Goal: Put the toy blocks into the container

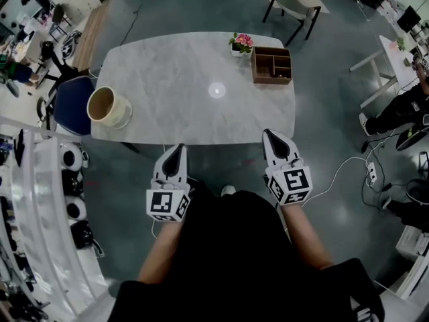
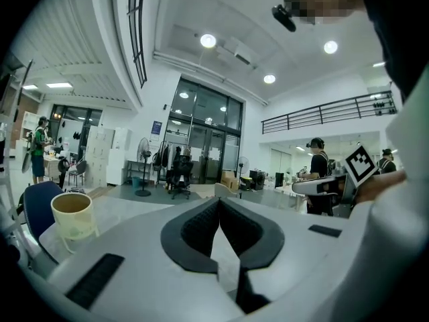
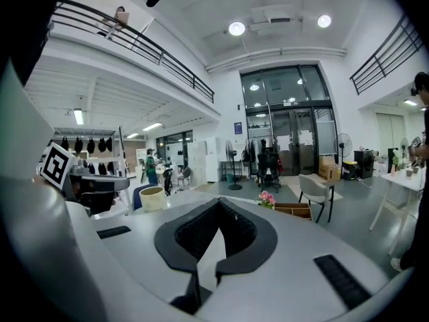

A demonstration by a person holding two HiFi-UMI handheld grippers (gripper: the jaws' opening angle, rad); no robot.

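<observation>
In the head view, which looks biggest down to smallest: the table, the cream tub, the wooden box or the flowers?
1. table
2. cream tub and wooden box: they look about alike, so no ranking
3. flowers

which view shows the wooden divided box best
The head view: it looks down into the wooden box, showing its compartments. The right gripper view shows only its side, beside the flowers. The left gripper view misses it.

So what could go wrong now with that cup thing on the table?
The container sits right at the table's left edge, so a bump from the left tool might knock it off. No toy blocks show on the table, so there may be nothing to grab yet.
</observation>
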